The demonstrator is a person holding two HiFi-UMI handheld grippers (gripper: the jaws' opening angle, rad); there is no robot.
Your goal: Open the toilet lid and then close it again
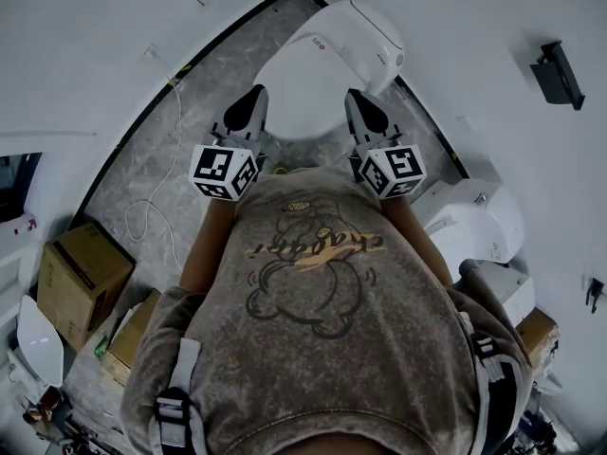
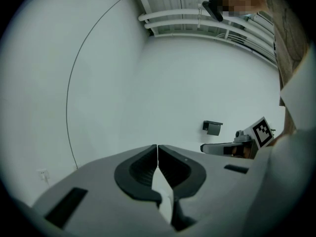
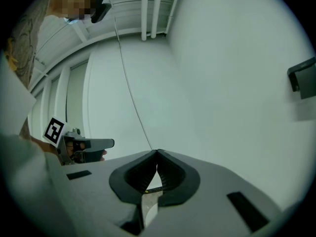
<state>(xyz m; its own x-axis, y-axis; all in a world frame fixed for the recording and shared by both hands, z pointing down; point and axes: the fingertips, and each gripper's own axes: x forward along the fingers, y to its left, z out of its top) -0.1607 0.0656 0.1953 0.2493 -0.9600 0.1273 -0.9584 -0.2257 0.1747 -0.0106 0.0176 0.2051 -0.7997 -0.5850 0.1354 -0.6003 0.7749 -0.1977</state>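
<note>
The left hand-held gripper (image 2: pixel 157 147) is closed: its dark jaws meet at the tips with nothing between them. The right hand-held gripper (image 3: pixel 157 152) is likewise closed and empty. Both gripper views look up at bare white wall and ceiling, not at the fixture.

In the head view the two hand-held grippers are held side by side in front of the person's chest. The left one (image 1: pixel 254 95) is at the near left edge of the bowl and the right one (image 1: pixel 357 97) at the near right edge. Whether either touches the fixture cannot be told.

1. Grey stone-patterned floor (image 1: pixel 204 93): a curved strip bounded by white walls.
2. Person's grey-brown printed T-shirt (image 1: pixel 322 301): fills the lower middle of the head view.
3. White ceramic toilet (image 1: pixel 365 36): stands on the floor directly ahead of the person.
4. White plastic toilet lid (image 1: pixel 296 98): appears to lie down flat, as no seat ring or bowl opening shows.
5. Brown cardboard box (image 1: pixel 81 273): on the floor at left, well apart from the toilet.
6. Thin white cable (image 1: pixel 156 197): loops across the floor at left.

Assessment: the lid is down and not gripped. The pictures do not settle whether the open-and-close cycle is wholly outstanding or already finished.
</note>
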